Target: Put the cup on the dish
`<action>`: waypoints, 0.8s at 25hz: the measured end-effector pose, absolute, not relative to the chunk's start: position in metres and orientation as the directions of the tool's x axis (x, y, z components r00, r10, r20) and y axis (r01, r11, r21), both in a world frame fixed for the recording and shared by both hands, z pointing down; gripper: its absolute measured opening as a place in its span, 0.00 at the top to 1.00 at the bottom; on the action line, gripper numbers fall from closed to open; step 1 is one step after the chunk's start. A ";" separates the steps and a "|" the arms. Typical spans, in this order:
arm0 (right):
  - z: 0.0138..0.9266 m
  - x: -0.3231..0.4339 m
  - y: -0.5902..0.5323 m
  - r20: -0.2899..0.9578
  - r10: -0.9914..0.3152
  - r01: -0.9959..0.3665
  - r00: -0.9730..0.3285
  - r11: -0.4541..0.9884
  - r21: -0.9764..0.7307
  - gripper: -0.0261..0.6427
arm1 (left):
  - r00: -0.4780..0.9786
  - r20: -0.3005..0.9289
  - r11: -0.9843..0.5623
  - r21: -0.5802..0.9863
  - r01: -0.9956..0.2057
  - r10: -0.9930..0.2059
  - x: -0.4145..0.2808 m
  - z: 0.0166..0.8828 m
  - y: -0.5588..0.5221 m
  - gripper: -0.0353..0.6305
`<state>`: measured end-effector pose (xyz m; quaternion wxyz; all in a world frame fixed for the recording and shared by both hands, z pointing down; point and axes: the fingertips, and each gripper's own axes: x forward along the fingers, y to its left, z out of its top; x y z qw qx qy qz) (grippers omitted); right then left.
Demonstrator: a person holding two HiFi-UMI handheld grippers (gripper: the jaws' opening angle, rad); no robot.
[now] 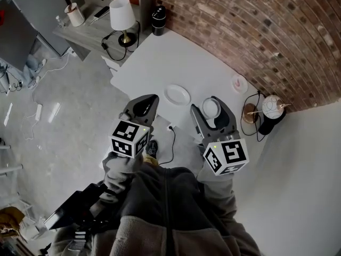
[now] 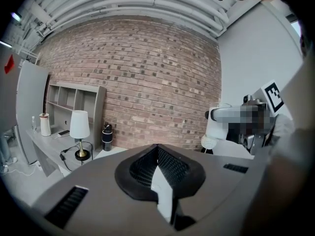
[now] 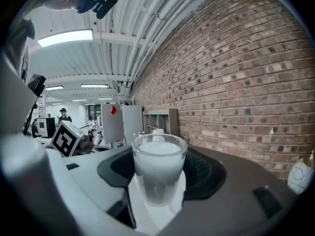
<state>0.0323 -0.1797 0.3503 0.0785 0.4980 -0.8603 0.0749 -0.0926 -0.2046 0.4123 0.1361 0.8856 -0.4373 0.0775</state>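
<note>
At mid-frame, right of the dish [image 1: 177, 94], the right gripper [image 1: 211, 104] clamps an upright cup [image 3: 159, 168]; the left gripper [image 2: 158, 151] has its jaws together.

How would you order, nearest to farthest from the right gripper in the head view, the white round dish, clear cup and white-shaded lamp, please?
1. Clear cup: between the right gripper's jaws.
2. White round dish: just to its left.
3. White-shaded lamp: far upper left, on the grey desk.
</note>
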 end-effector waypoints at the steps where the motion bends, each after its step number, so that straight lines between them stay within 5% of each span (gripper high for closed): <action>1: 0.351 0.030 -0.186 0.204 -0.847 -0.869 -0.491 0.493 -0.047 0.57 | 0.607 0.259 -0.582 0.176 -0.794 -0.751 -0.094 0.414 -0.211 0.94; 20: 0.392 0.059 -0.227 0.214 -0.891 -0.915 -0.400 0.403 -0.034 0.57 | 0.669 0.313 -0.629 0.231 -0.742 -0.674 -0.065 0.447 -0.267 0.94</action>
